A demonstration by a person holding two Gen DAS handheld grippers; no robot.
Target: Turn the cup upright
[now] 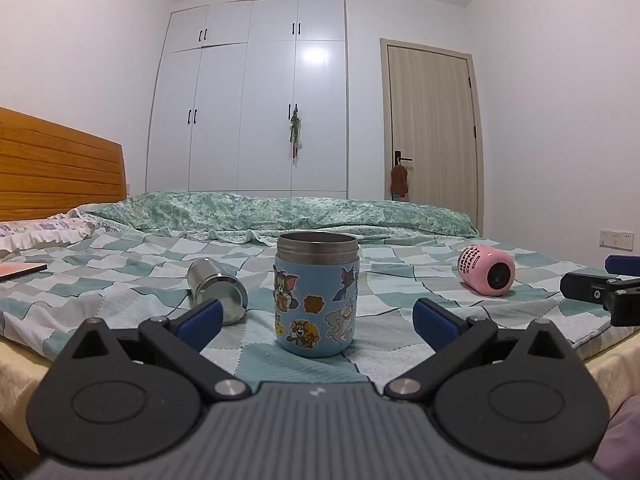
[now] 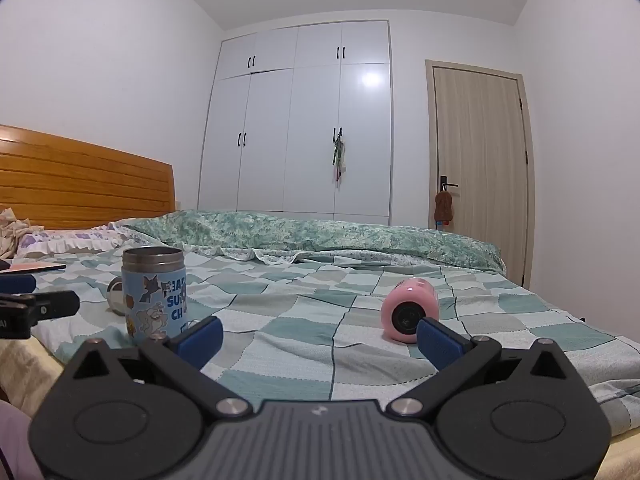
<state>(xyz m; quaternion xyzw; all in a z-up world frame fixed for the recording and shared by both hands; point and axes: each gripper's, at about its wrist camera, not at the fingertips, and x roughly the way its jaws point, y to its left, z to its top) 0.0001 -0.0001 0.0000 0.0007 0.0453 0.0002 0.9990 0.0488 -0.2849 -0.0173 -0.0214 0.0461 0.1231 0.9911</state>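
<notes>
Steel cup (image 1: 218, 291) toppled beside upright blue cup (image 1: 315, 295)

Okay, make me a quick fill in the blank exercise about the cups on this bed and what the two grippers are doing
1. The blue cartoon cup stands ____ on the checked bedsheet.
2. The pink cup lies on its ____.
3. The steel cup lies to the ____ of the blue cartoon cup in the left wrist view.
4. The left gripper and right gripper both have their jaws ____, holding nothing.

Missing words: upright; side; left; open
</notes>
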